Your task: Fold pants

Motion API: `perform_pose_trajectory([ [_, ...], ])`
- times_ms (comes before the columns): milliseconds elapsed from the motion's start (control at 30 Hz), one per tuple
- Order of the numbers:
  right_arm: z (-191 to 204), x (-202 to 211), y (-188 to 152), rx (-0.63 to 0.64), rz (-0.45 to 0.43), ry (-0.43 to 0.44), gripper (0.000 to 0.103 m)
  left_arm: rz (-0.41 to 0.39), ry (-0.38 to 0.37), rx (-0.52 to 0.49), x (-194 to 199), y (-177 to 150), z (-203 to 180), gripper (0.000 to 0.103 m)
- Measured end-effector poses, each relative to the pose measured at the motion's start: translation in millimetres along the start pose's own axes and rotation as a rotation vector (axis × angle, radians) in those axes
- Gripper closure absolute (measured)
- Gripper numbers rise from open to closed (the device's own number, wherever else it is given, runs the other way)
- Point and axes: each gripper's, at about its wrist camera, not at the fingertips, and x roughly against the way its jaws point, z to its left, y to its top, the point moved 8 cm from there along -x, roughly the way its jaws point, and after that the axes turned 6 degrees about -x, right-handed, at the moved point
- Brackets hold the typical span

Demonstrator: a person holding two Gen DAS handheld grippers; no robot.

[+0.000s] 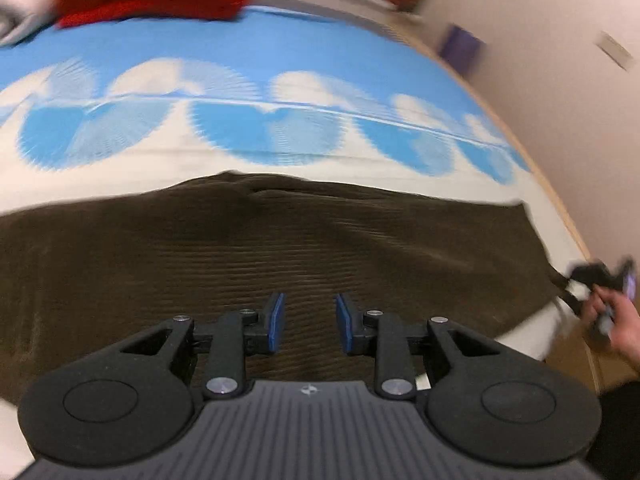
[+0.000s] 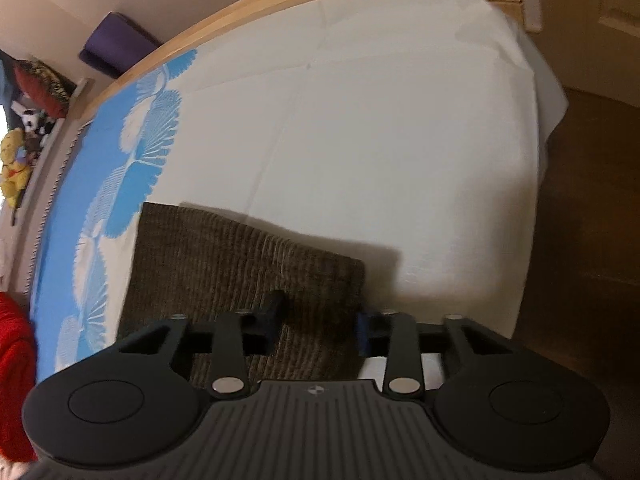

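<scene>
Dark brown ribbed corduroy pants (image 1: 248, 248), spread flat in a long band on the bed's white and blue patterned sheet (image 2: 340, 152), a few soft wrinkles mid-length, straight squared end (image 2: 248, 264) lying on the sheet's plain white part

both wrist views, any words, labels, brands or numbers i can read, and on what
No readable text in either view.
Left gripper: a small round emblem on its body, no letters.
Right gripper: the same emblem, no letters.
Plate on the wall: too blurred to read.
Pants, sheet: no label showing.
</scene>
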Motion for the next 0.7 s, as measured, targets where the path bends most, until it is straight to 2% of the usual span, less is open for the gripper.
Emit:
perform_pose_trajectory([
  [67,9.5,2.9,-3.2,0.056,-0.039,-0.027,0.079,-0.019,0.008,0.033,3.4,4.8,12.0,0.072],
  [133,19.4,10.5,-6.5,0.092,-0.089,-0.034,0.081,-0.043,0.059,0.036,7.2,8.5,26.6,0.072],
  [233,42.6,30.9,-13.4,0.168,-0.164,-0.030,0.082,-0.048,0.076,0.122,12.8,8.5,51.3,0.072],
  [300,70.1,51.0,-21.3,0.243,-0.220,0.003,0.082,-0.055,0.083,0.156,15.8,7.8,63.7,0.072],
  [433,148.4,101.2,-60.4,0.511,-0.335,0.094,0.083,-0.083,0.126,0.118,24.7,6.5,78.6,0.072],
  [533,212.7,145.6,-128.7,0.797,-0.404,0.220,0.083,-0.101,0.128,0.095,30.1,-2.5,87.5,0.072],
  [600,243.4,173.7,-195.9,1.016,-0.444,0.318,0.083,-0.104,0.145,0.085,33.3,-12.6,95.7,0.072],
  [700,257.7,197.9,-306.3,1.295,-0.455,0.461,0.083,-0.125,0.165,0.094,35.4,-21.9,111.9,0.072],
])
